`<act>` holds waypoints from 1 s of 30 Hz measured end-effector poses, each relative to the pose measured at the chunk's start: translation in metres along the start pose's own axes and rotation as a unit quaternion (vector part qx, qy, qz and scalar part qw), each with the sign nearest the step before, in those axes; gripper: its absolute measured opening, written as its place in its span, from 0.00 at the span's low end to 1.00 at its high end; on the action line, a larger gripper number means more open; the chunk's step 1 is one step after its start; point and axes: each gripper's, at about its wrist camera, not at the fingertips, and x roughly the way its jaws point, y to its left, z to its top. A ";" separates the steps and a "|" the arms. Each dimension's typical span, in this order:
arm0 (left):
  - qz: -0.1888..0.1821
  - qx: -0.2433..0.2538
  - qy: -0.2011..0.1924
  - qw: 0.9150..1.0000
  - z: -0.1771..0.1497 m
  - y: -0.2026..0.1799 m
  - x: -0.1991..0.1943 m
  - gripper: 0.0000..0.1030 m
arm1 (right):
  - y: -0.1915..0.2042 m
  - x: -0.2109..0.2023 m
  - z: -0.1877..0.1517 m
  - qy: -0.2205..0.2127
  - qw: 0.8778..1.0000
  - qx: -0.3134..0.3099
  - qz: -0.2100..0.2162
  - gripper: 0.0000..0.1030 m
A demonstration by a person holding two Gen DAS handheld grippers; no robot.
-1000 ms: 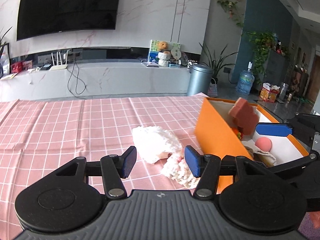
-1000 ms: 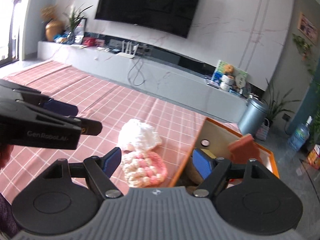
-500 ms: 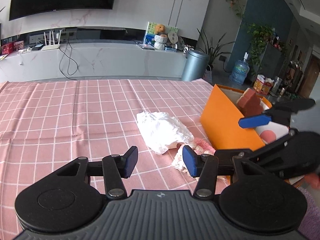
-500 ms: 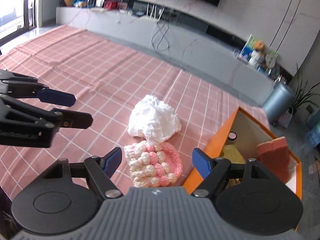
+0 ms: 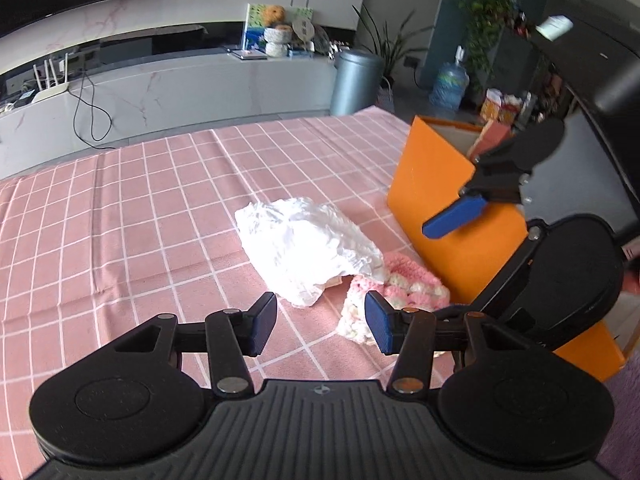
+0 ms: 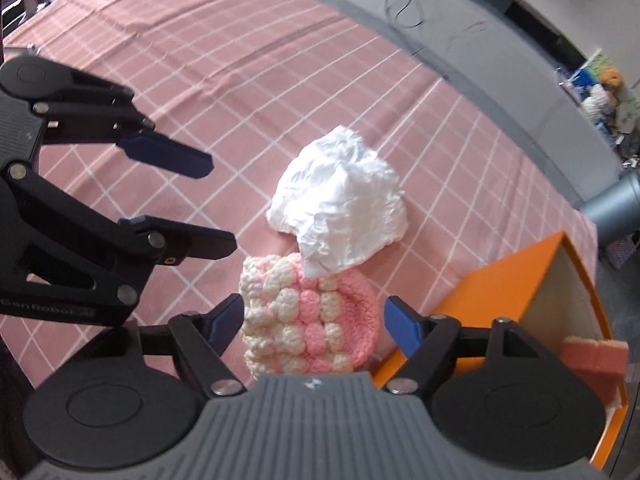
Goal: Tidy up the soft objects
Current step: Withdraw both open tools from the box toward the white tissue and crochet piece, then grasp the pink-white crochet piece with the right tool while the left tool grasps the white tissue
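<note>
A crumpled white cloth (image 6: 340, 212) overlaps a pink-and-cream crocheted piece (image 6: 308, 316) beside the orange box (image 6: 516, 288).

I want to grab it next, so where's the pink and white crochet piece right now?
In the right wrist view the crochet piece lies on the checked cloth between the open right gripper fingers, its top edge under the white bundle, beside the orange box.

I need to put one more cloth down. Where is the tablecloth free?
Free: the checked tablecloth beyond the white cloth, toward the far edge. Crowded: the near corner, where the crocheted hat touches the white cloth beside the orange box.
</note>
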 end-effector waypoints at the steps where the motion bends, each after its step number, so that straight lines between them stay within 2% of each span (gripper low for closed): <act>1: -0.001 0.003 0.004 1.000 0.000 0.000 0.002 0.57 | -0.001 0.004 0.002 0.009 1.000 -0.007 0.005 0.80; 5: -0.004 0.010 0.014 1.000 0.003 0.001 0.009 0.57 | -0.008 0.023 0.012 0.049 0.998 -0.026 0.022 0.89; 11: -0.006 0.011 0.025 1.000 0.004 0.009 0.017 0.57 | -0.016 0.043 0.021 0.091 0.994 -0.024 0.058 0.88; 15: -0.010 0.020 0.030 0.999 0.006 0.009 0.021 0.59 | -0.014 0.051 0.024 0.104 0.992 -0.032 0.068 0.68; 16: -0.011 0.021 0.030 0.999 0.006 0.009 0.022 0.60 | -0.013 0.052 0.024 0.105 0.992 -0.035 0.066 0.61; 17: -0.012 0.021 0.031 0.999 0.006 0.010 0.022 0.61 | -0.012 0.052 0.025 0.104 0.991 -0.041 0.067 0.48; 19: -0.016 0.022 0.025 0.999 0.008 0.010 0.022 0.65 | -0.011 0.050 0.026 0.105 0.990 -0.049 0.074 0.45; 23: -0.020 0.013 0.018 1.000 0.015 0.011 0.025 0.71 | -0.010 0.043 0.027 0.103 0.989 -0.094 0.052 0.31; 27: -0.014 -0.009 0.011 1.000 0.028 0.019 0.032 0.73 | -0.024 0.037 0.033 0.100 0.989 -0.102 0.029 0.31; 30: -0.009 0.008 0.007 1.000 0.039 0.019 0.042 0.76 | -0.039 0.039 0.038 0.102 0.990 -0.093 0.022 0.31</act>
